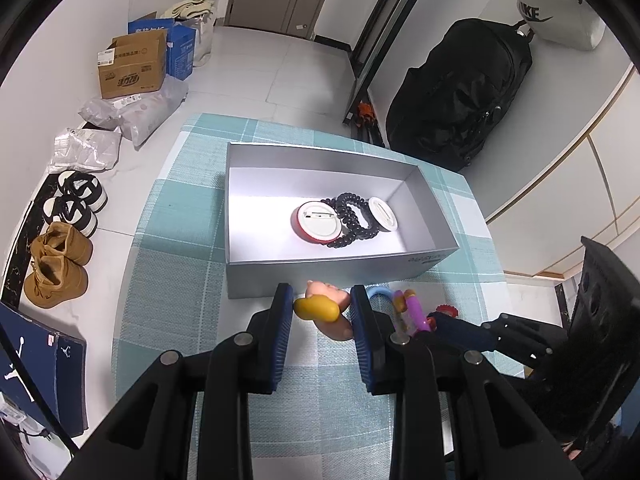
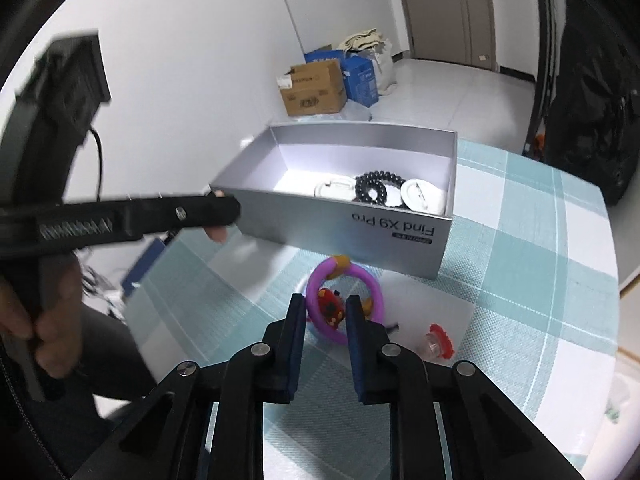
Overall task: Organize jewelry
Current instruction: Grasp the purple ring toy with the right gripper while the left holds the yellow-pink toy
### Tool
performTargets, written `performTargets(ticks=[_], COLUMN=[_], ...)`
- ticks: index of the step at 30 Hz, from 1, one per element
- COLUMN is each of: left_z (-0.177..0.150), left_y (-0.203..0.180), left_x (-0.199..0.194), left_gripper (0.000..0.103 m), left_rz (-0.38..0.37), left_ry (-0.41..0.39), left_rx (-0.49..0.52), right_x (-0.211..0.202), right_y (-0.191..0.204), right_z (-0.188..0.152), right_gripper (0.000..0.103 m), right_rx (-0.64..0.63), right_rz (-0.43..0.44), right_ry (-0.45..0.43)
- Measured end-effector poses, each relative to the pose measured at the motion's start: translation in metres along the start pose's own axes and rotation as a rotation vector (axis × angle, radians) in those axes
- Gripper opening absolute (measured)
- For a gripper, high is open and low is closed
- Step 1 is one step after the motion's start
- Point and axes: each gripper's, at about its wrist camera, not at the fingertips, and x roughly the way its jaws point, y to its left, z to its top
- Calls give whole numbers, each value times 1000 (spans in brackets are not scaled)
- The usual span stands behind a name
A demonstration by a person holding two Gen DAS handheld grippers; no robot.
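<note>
Item 1 — grey box (image 1: 320, 268), lid off, printed "Find X9 Pro" on the near wall, standing on the teal-checked tablecloth (image 1: 180, 280). You use it as the collecting tray, so it sits at the centre of the table within reach of both tools.

Item 2 — contents, grouped toward the right end of the box: a red-rimmed pin badge (image 1: 318, 222) face down, a black bead bracelet (image 1: 354, 220) lying partly over it, and a white pin badge (image 1: 383, 215) face down just beside the beads.

Item 3 — your left gripper (image 1: 322, 308): jaws at middling width with a small pink and yellow toy figure (image 1: 326, 310) between them. It appears pinched, though contact on the left pad is unclear. It hangs just short of the near wall, probably bound for the box.

Item 4 — your right gripper (image 2: 322, 316): jaws narrow, poised over a purple ring bracelet (image 2: 344, 300) flat on the cloth, just near of the box. A red charm (image 2: 331, 307) shows between the fingers; whether they grip it cannot be told. You seem lined up to take this piece next.

Item 5 — a red-topped clear trinket (image 2: 436, 345), loose on the cloth to the right of the ring, not yet gathered.

Item 6 — beyond the table, unrelated: cardboard carton (image 1: 134, 66), tan boots (image 1: 58, 264), black backpack (image 1: 460, 92)
</note>
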Motion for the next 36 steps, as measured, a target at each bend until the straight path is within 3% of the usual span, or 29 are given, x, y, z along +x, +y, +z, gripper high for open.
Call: performTargets(ticks=[2,11,15,20,29,33,36], left_z=[0,0,-1,0,1,2,2], left_y=[-1,1,0,2,4,2,3], left_x=[1,3,3,2,1,1,1], left_gripper=[23,23,23,23,23,23,23], left_rz=[2,5,3,1,-9,-9,-8], left_ry=[1,11,14,11,10,11,9], left_rx=[1,-5,-4,-8,-22,-21,-26], right_x=[-1,4,5,20,30,33,27], right_y=[-1,3,2,9,41,49,42], right_z=[2,1,0,-1,-9,-10,-5], right_gripper=[11,11,16,16,11,6,6], right_rx=[21,27,7,-27,-275,-318,-255], right_rz=[30,52,-1,-19,-195,-196,-130], right_ry=[-6,29,13,74,96,108,107])
